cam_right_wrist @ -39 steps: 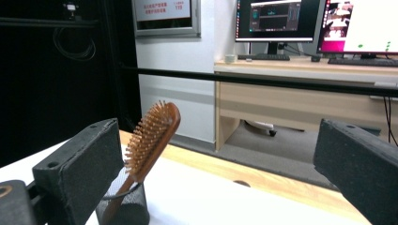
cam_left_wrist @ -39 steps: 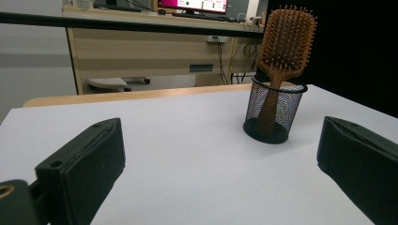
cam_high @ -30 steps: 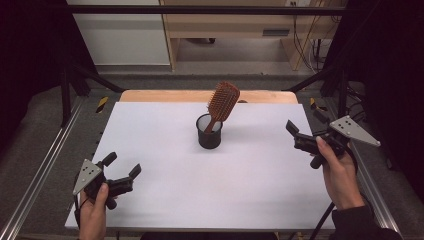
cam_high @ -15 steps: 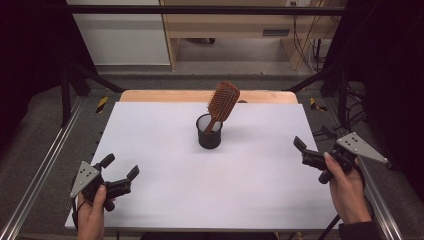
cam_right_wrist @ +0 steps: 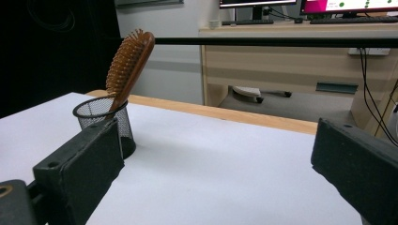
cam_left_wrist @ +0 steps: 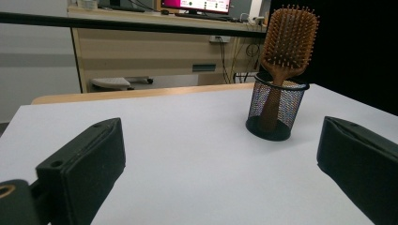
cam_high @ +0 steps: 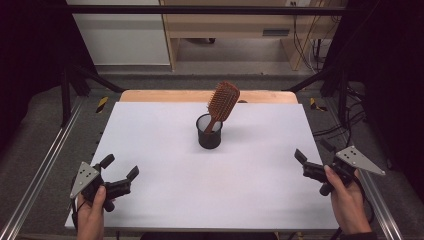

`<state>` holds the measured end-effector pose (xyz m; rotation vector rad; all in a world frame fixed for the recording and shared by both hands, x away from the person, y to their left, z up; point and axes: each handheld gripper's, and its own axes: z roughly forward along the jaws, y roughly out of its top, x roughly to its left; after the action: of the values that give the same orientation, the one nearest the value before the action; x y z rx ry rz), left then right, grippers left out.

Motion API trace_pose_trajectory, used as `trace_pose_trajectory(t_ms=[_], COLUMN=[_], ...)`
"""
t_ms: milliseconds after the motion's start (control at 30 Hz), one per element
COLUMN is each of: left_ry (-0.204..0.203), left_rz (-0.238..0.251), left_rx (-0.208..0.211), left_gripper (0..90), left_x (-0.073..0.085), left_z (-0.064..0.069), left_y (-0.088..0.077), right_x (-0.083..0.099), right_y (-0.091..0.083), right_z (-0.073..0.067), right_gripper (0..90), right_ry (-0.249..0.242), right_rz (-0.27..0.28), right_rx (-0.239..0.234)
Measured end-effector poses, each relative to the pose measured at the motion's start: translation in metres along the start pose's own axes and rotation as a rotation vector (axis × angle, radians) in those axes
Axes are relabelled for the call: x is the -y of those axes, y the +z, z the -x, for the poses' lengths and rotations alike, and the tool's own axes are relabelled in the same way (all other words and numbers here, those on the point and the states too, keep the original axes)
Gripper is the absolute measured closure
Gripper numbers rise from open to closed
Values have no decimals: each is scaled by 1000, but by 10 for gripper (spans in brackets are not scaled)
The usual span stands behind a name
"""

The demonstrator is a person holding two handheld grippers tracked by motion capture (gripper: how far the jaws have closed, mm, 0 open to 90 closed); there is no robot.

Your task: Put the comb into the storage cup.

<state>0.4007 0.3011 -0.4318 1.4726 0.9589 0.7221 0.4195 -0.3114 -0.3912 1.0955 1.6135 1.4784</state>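
A brown wooden hairbrush stands handle-down in a black mesh cup near the middle back of the white table. It leans to the right, bristles facing the person's side. My left gripper is held open at the front left corner, well short of the cup. Over the table's right edge my right gripper is also open, with nothing between its jaws.
A wooden strip runs along the table's far edge. Metal rails flank both sides. Beyond the table stand a desk and cables on the floor.
My right gripper has drawn back toward the person and lower along the right edge. My left gripper has shifted slightly nearer the front corner. Brush and cup have not moved.
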Motion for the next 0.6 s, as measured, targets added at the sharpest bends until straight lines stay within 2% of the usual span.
trace_pose_trajectory(t_ms=[233, 600], left_ry=[1, 10], left_rz=[-1, -2], left_rx=[-1, 0], left_gripper=[16, 16], left_x=[0, 1], left_z=[0, 0], left_y=[0, 0], right_x=[10, 22], right_y=[-5, -9], right_z=[0, -3], right_gripper=[39, 36], right_ry=[4, 0], right_rz=[10, -4], right_rx=[-2, -18])
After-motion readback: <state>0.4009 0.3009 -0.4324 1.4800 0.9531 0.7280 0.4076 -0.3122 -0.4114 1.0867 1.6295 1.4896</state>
